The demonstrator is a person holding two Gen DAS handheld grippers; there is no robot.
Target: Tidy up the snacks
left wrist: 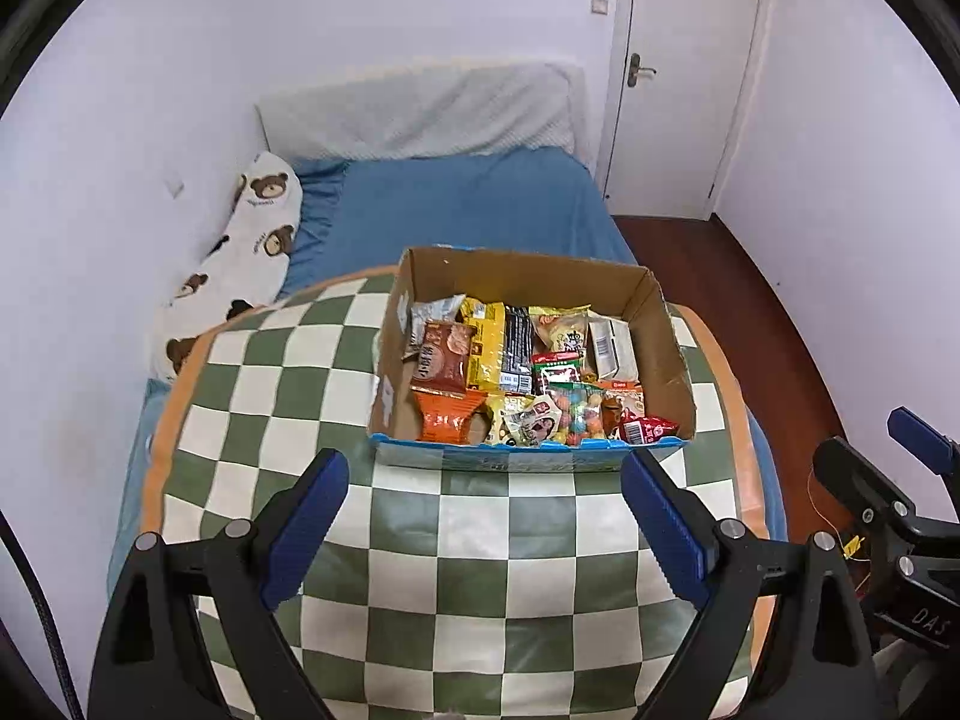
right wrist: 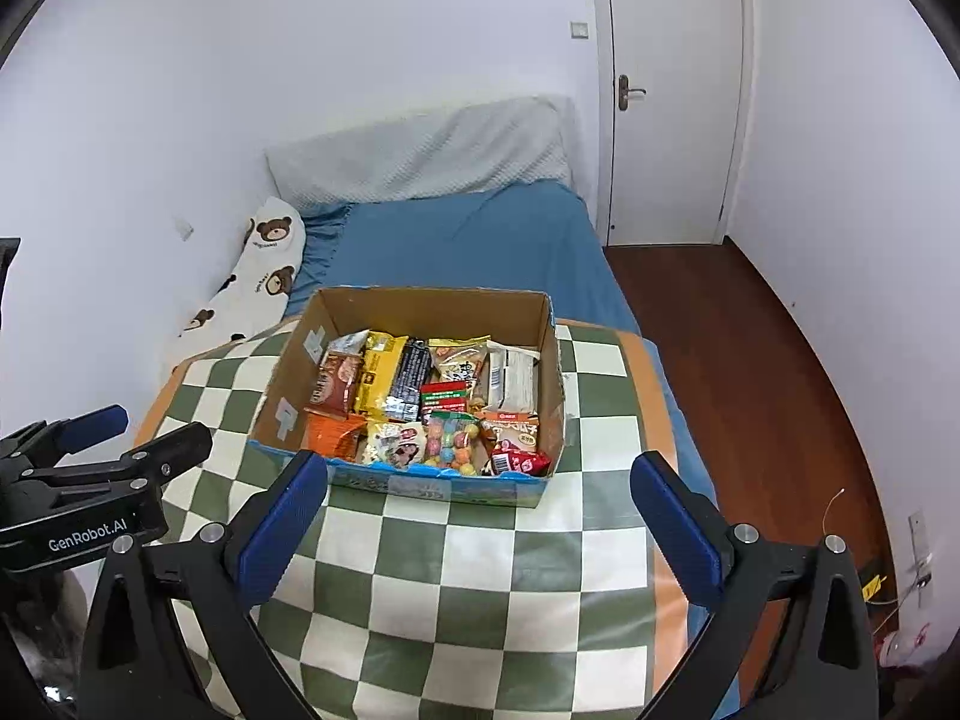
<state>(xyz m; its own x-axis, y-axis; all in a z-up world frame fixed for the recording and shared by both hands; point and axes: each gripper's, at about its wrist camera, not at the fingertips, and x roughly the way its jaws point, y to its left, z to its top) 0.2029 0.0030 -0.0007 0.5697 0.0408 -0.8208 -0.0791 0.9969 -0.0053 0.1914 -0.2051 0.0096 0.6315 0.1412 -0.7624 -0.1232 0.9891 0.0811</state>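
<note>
You cannot read the print on the snack packets (left wrist: 528, 378) in the cardboard box (left wrist: 672, 354); it is too small. The lower packets are half hidden under others.

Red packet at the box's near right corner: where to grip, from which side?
Probably its raised upper edge, coming from above: the red packet leans in the cardboard box corner, with walls on two sides and other snacks against it. The right gripper is open and nearest.
</note>
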